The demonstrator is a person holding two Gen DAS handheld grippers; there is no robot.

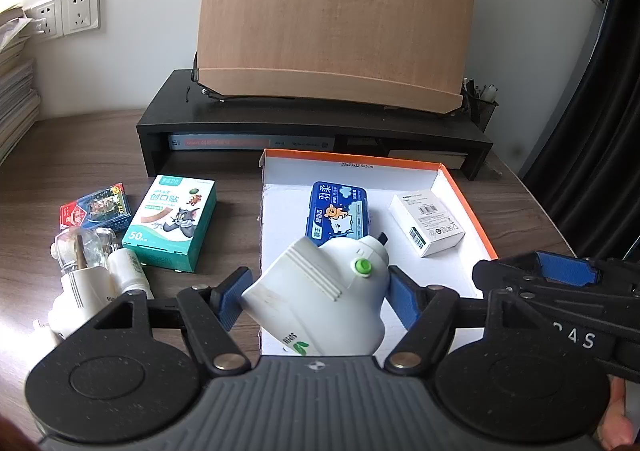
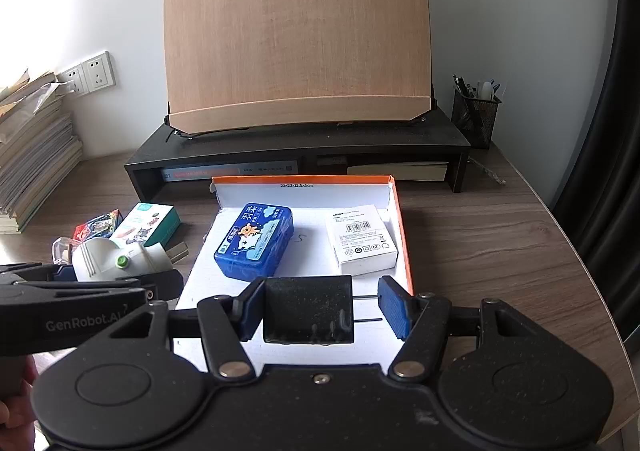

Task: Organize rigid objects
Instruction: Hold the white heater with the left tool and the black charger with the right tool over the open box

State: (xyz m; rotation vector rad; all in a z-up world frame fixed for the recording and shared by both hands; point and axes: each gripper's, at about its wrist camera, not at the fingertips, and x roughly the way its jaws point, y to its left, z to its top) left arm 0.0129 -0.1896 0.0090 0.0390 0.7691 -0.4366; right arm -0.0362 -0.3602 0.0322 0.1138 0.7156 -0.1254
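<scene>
My left gripper [image 1: 316,303] is shut on a white plug-in device with a green button [image 1: 304,291], held over the near left edge of a shallow white box with an orange rim [image 1: 468,203]. Inside the box lie a blue case [image 1: 340,211] and a small white carton [image 1: 428,223]. In the right wrist view my right gripper [image 2: 320,311] is shut on a black plug adapter [image 2: 308,311]. Its two prongs [image 2: 366,307] point at the right pad, above the box's near end [image 2: 404,235]. The left gripper [image 2: 120,283] shows at that view's left edge.
Left of the box lie a green plaster box [image 1: 172,223], a card pack [image 1: 100,207], a clear bottle [image 1: 80,251], a white bottle [image 1: 128,271] and another white plug-in [image 1: 80,299]. Behind stands a black riser [image 1: 312,123] bearing a wooden stand. A pen holder [image 2: 476,115] and stacked books [image 2: 36,155] flank it.
</scene>
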